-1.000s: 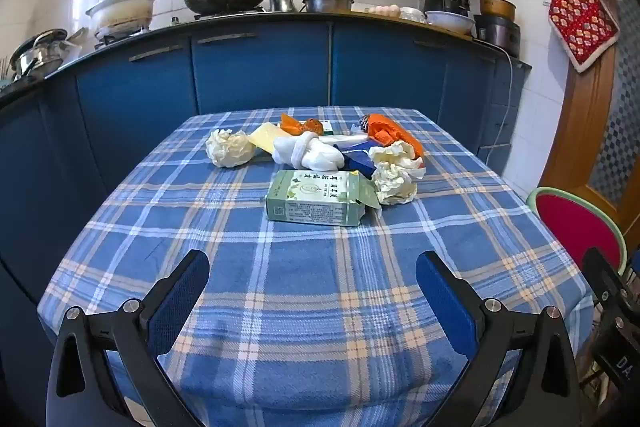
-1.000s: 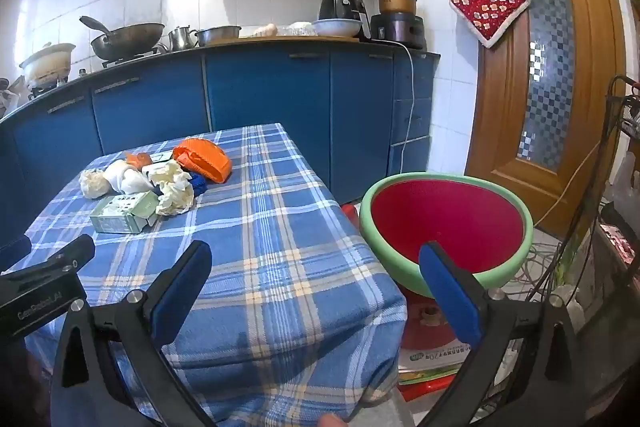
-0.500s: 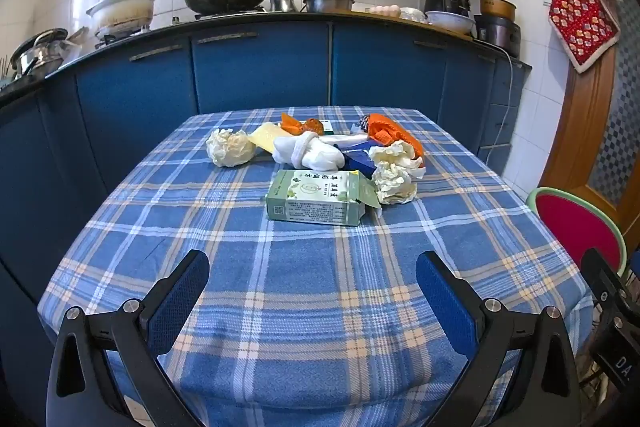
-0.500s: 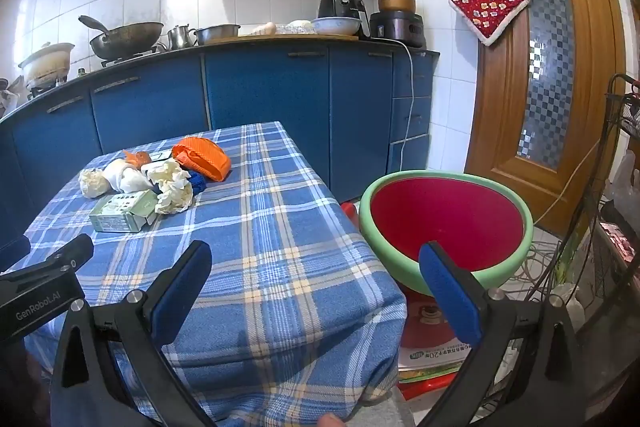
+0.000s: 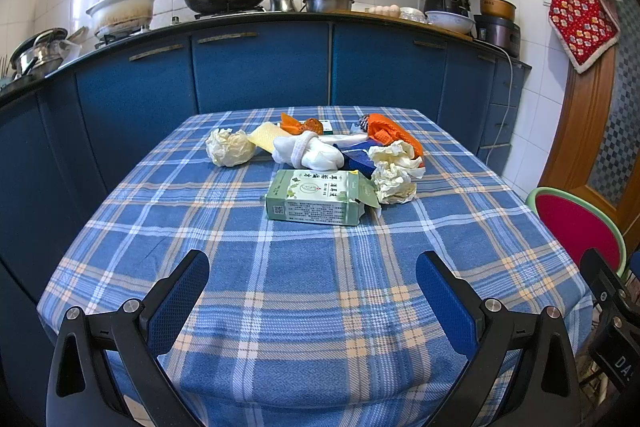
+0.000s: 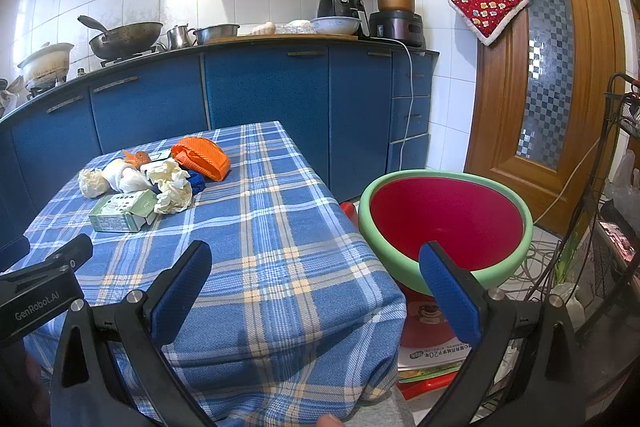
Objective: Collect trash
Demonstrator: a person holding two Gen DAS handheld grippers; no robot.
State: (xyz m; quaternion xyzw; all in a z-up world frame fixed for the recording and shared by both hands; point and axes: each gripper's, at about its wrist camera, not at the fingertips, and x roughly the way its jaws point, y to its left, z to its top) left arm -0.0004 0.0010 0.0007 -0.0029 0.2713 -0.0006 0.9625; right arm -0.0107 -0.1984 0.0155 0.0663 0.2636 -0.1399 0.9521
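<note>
From the left wrist, the left gripper [image 5: 312, 275] is hovering with blue textured fingers spread wide and empty. A green cardboard carton [image 5: 318, 197] is lying well ahead, amid crumpled paper wads [image 5: 394, 171] on the plaid tablecloth [image 5: 300, 307].

From the right wrist, the right gripper [image 6: 316, 267] is also gaping, the trash far left, a smooth red basin [image 6: 444, 223] sitting near its right finger.

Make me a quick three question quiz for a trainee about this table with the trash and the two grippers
1. True or false: the left gripper is shut on the green carton.
2. Where is the red basin? A on the table; B beside the table, off its right edge; C on the counter.
3. Fill in: the trash piece nearest the left gripper is the ____.

Key: 1 false, both grippers are open and empty; 2 B; 3 green carton.
</note>
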